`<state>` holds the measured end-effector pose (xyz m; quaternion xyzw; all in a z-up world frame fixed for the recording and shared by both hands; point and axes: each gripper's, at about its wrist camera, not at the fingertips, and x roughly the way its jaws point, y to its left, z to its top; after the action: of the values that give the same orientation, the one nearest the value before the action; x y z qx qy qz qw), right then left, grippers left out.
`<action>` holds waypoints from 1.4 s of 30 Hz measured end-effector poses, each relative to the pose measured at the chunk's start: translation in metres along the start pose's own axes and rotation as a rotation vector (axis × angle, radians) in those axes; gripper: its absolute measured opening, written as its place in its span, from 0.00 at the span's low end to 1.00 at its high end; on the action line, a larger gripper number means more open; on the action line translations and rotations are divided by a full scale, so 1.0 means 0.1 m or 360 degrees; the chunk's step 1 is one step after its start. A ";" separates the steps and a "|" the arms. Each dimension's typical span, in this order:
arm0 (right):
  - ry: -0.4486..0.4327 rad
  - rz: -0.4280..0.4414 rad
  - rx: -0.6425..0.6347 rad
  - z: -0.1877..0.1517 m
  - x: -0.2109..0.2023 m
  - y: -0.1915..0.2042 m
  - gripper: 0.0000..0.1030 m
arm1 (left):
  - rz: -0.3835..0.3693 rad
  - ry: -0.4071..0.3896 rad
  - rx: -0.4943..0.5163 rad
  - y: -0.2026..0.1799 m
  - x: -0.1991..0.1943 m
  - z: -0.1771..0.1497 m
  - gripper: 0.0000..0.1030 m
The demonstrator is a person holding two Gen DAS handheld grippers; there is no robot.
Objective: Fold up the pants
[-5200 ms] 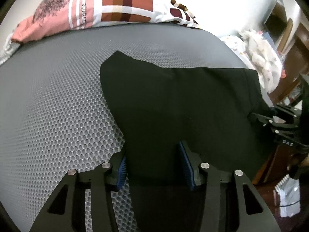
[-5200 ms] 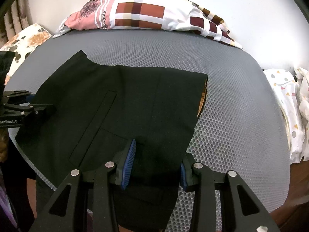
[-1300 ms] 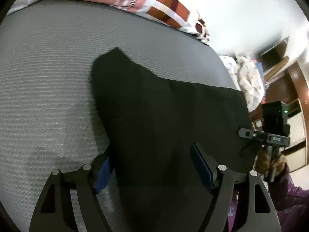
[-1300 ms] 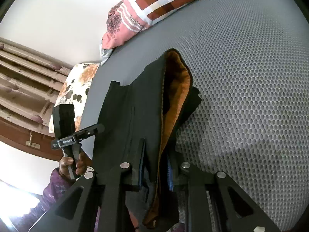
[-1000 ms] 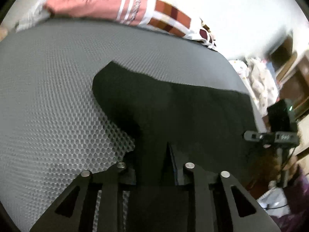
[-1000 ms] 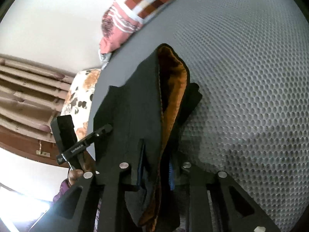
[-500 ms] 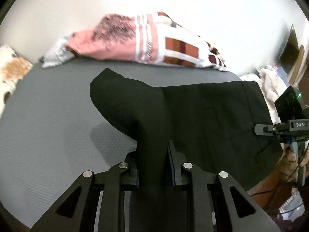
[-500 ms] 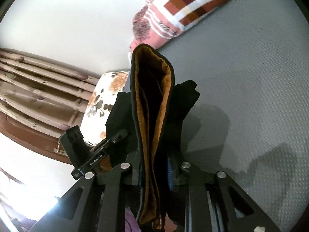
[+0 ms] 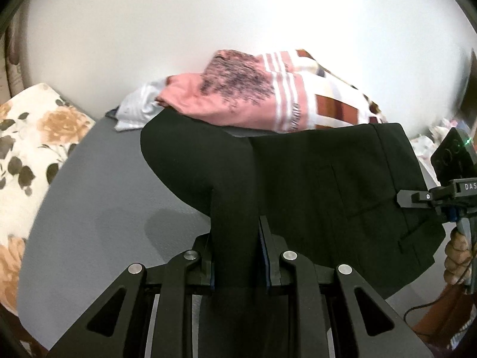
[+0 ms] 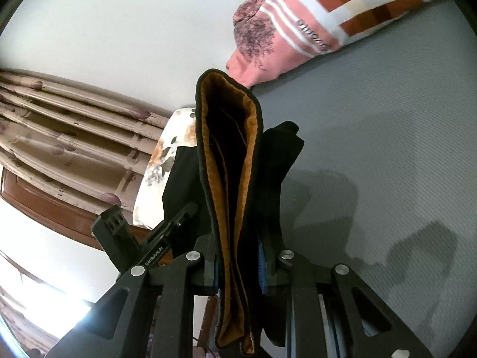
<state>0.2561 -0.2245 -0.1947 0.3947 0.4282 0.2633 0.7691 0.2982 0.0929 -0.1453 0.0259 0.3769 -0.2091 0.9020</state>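
The black pants (image 9: 322, 185) hang lifted above the grey bed (image 9: 98, 208). The left gripper (image 9: 237, 256) is clenched on one edge, and the right gripper (image 10: 238, 265) is clenched on the waistband with the orange lining. To fold well, I would keep both at equal height, hold the cloth taut, and lay it down evenly.

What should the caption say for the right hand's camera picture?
Right gripper clamps the black pants, orange-lined waistband up, above the grey bed.
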 end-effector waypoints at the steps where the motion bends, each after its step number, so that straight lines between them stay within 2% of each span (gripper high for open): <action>1: 0.0003 0.0003 -0.0004 0.03 0.04 0.00 0.18 | 0.0009 -0.0002 -0.0001 0.04 0.02 0.02 0.21; 19: 0.0035 0.0052 -0.0025 0.71 0.90 0.06 0.18 | 0.0204 -0.0039 0.0002 0.91 0.70 0.55 0.21; 34: 0.0039 -0.0017 -0.0004 0.93 1.28 -0.17 0.18 | 0.0282 0.0000 0.0014 1.21 1.18 0.58 0.22; 37: 0.0037 -0.0047 -0.0019 0.96 1.34 -0.18 0.18 | 0.0294 0.0006 0.0019 1.23 1.23 0.55 0.23; 42: 0.0017 -0.0262 -0.0190 0.92 1.43 -0.14 0.18 | 0.0349 -0.0002 -0.0017 1.28 1.30 0.46 0.30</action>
<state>0.4077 -0.1607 -0.2411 0.3103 0.4467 0.2264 0.8080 0.4610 0.1534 -0.2167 0.0622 0.3723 -0.1070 0.9198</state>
